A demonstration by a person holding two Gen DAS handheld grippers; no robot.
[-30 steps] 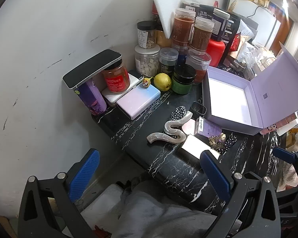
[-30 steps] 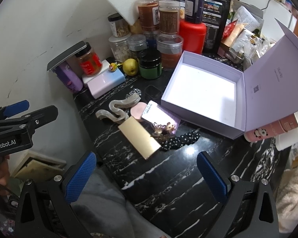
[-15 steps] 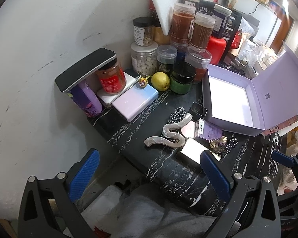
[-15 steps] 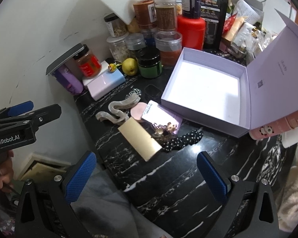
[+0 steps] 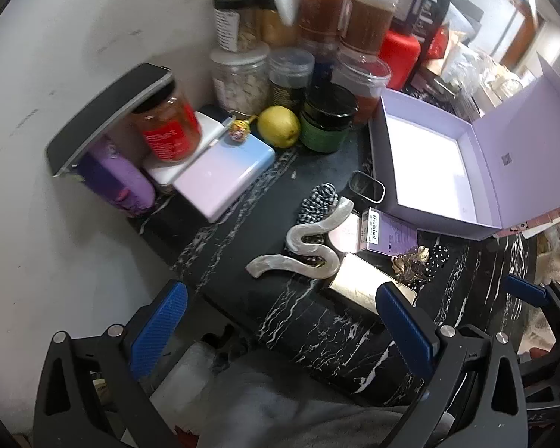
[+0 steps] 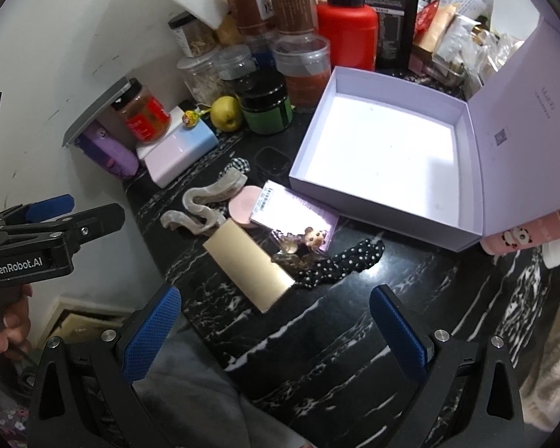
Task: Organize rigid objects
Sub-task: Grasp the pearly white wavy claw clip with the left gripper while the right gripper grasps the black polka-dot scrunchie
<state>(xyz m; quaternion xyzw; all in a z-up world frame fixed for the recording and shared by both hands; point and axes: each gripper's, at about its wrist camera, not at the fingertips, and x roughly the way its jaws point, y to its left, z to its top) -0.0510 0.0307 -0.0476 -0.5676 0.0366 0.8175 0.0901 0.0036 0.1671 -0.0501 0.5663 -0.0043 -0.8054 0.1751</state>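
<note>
lilac box (image 6: 388, 186), black marble counter (image 6: 354, 336), white wall (image 5: 56, 74)

Bare black counter (image 6: 354, 321) lies ahead; jars (image 6: 302, 67) crowd behind the open box (image 6: 384, 149).

Both grippers are black plastic frames with triangular cut-outs and silver screws at the joints. Each finger (image 5: 156, 330) carries a bright blue pad with a fine knurled grid texture. White lettering "GenRobot.AI" runs along the side of the left gripper (image 6: 52, 220). The hand (image 6: 7, 330) on its handle shows bare skin and pale fingernails.
</note>
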